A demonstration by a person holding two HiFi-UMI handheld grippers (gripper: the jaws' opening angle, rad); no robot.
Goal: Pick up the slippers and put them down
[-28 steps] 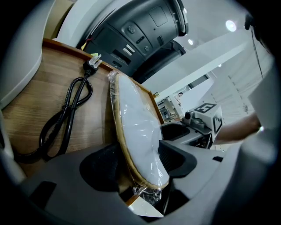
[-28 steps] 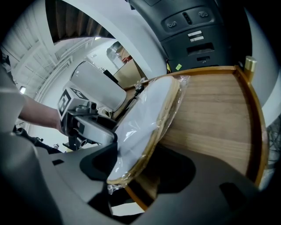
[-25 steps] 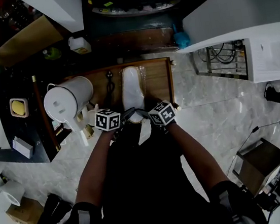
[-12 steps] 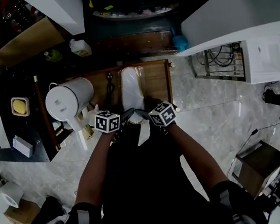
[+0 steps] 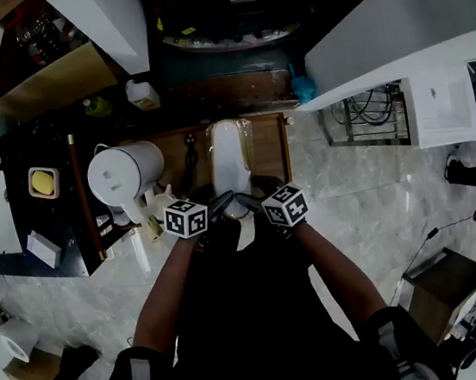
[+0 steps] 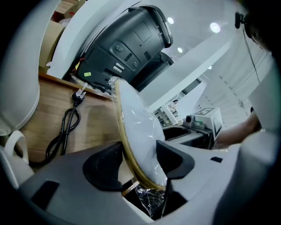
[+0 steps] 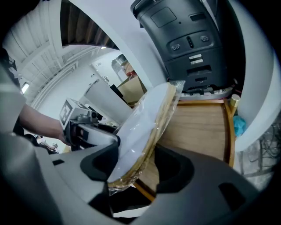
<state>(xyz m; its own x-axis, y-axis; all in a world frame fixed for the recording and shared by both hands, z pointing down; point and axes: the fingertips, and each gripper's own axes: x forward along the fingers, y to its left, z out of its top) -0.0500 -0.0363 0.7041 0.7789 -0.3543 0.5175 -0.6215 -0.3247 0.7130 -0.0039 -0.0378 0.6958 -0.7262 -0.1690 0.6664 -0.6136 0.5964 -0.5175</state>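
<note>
A pair of white slippers point(image 5: 227, 153) with tan sole edges, wrapped in clear plastic, is stacked as one flat bundle. It stands on edge and tilts up over a wooden tray point(image 5: 269, 150). My left gripper point(image 5: 220, 205) grips the near end from the left, its jaws closing with the bundle point(image 6: 136, 127) between the pads. My right gripper point(image 5: 253, 201) is shut on the same end from the right. In the right gripper view the slippers point(image 7: 147, 121) run up and away between the jaws. The far tip hangs above the tray.
A white jug point(image 5: 123, 172) stands on the tray's left part, with a black cable point(image 5: 189, 148) beside the slippers. A dark appliance point(image 5: 223, 13) sits beyond the tray under white counters point(image 5: 391, 30). Marble floor point(image 5: 353, 204) lies to the right.
Both grippers have risen together with the slippers' near end and moved slightly toward me in the head view. The jug and cable have stayed put.
</note>
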